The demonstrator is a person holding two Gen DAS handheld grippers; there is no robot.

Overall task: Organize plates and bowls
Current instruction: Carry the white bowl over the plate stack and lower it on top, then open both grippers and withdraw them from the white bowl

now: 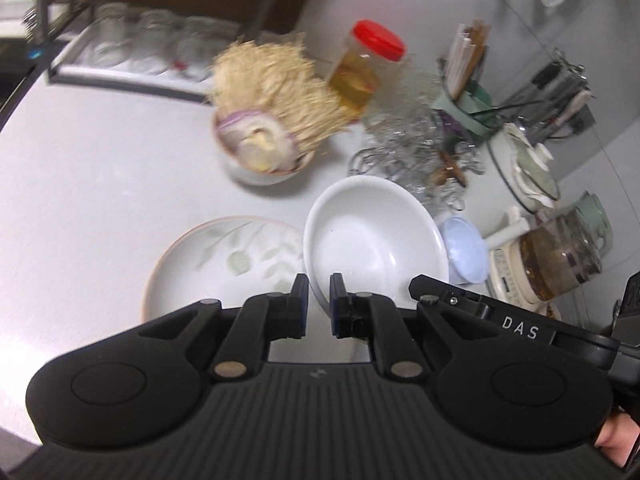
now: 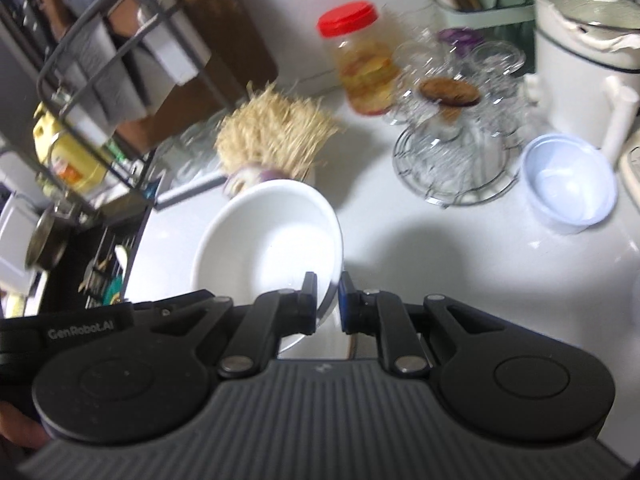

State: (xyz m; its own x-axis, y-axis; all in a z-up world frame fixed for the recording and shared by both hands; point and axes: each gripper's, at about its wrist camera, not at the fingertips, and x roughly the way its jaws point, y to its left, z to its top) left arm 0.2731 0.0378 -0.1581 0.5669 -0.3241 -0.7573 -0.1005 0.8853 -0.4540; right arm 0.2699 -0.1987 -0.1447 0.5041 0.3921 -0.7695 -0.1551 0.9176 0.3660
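A plain white bowl (image 1: pixel 372 232) is held tilted above the white counter. My left gripper (image 1: pixel 319 292) is shut on its near rim. My right gripper (image 2: pixel 328 290) is shut on the rim of the same white bowl (image 2: pixel 268 244), on its right side. A leaf-patterned plate (image 1: pixel 224 264) lies flat on the counter just left of the bowl in the left wrist view. A small pale blue bowl (image 2: pixel 568 182) sits to the right, also in the left wrist view (image 1: pixel 466 250).
A bowl with a cut onion and dry straw-like strands (image 1: pixel 264 136) stands behind. A red-lidded jar (image 1: pixel 362 68), a wire rack of glassware (image 2: pixel 452 148), a white pot (image 2: pixel 580 40), a glass kettle (image 1: pixel 560 248) and a black shelf rack (image 2: pixel 88 92) crowd the counter's back and sides.
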